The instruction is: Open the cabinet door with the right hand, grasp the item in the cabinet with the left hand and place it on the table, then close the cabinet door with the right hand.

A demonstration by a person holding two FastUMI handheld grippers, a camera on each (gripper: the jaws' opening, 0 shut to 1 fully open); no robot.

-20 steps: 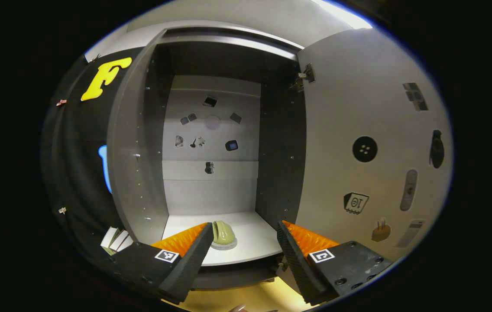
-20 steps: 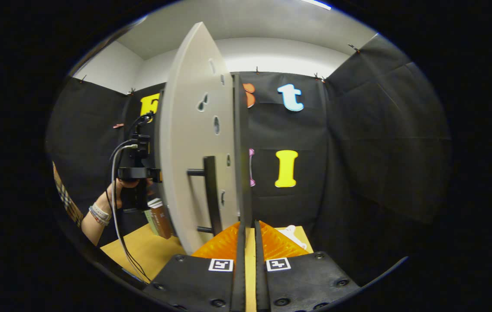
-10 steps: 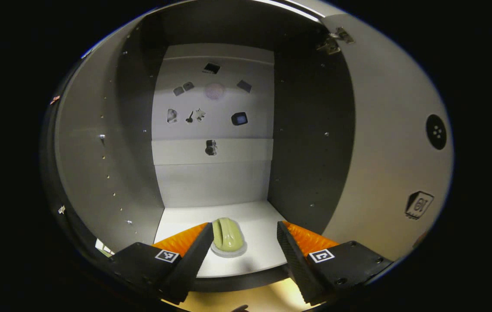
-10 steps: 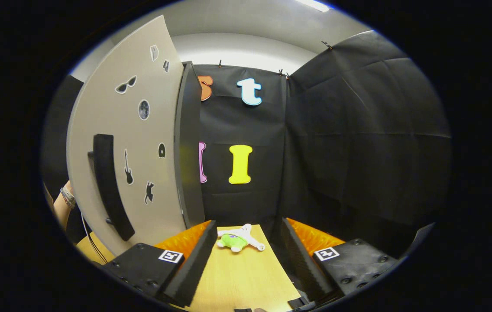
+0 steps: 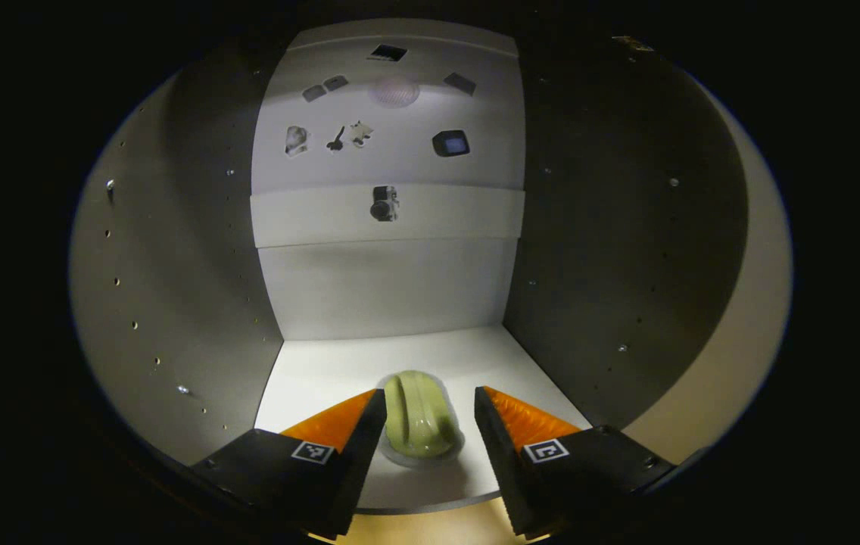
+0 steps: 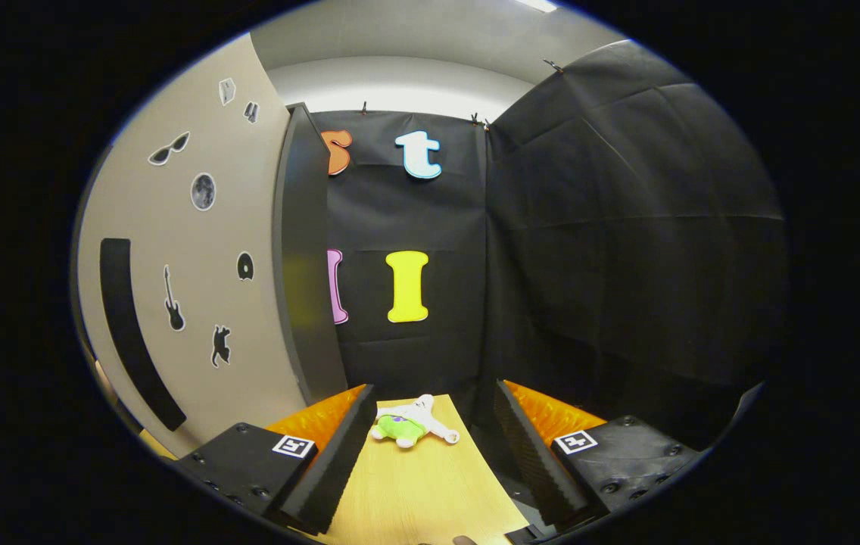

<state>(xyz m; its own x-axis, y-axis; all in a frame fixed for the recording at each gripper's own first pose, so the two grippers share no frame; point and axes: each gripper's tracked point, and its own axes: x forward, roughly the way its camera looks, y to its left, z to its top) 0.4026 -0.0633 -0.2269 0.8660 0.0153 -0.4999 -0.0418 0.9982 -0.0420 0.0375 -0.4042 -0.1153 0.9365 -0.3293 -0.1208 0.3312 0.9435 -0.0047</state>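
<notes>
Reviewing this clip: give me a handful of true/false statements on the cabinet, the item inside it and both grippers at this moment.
1. The cabinet door stands open. True.
2. The left gripper is shut on the green item. False: its fingers are apart, one on each side of the item, with gaps showing.
3. The green item sits on the cabinet's white shelf. True.
4. The right gripper grips the door handle. False: it is open, away from the handle.
5. A small plush toy lies on the wooden table. True.

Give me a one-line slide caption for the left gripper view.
Open left gripper straddles the green item on the cabinet floor, fingers not yet closed.
</notes>
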